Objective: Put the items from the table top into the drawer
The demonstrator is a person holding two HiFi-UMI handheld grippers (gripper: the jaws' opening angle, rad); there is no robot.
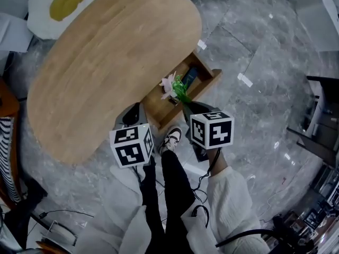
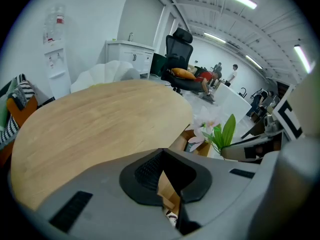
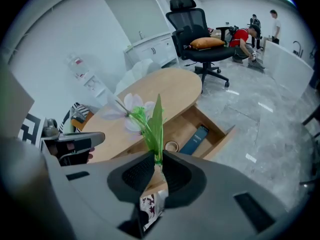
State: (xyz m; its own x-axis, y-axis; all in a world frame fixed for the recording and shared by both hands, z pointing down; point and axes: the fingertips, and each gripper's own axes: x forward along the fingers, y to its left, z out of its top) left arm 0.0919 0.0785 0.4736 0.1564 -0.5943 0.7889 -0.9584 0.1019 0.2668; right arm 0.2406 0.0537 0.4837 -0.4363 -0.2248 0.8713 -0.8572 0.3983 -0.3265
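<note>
Well, the oval wooden table (image 1: pixel 106 62) fills the upper left of the head view, and its top lies bare. Just below its lower edge, left of centre, the left hand-held gripper (image 1: pixel 132 114) hangs with its marker cube towards the camera. In the left gripper view its jaw tips meet with nothing between them, and only a sliver of wood shows through the gap behind them.

At the centre of the frame the drawer (image 1: pixel 211 81) stands pulled out from under the table's right edge, open towards the grey stone floor. Inside it lie a dark blue box (image 1: pixel 189 75) and, in the right gripper view, a roll of tape (image 3: pixel 171 146) just beside that box.

Over the near end of the drawer sits the artificial flower (image 1: pixel 172 86), with a pale pink bloom and green leaves. The right hand-held gripper (image 1: pixel 186 106), right of centre, has its jaws closed on the flower's green stem, with bloom and leaves standing up past the fingertips. Below, the person's sneaker (image 1: pixel 172 138) shows between the two cubes.
</note>
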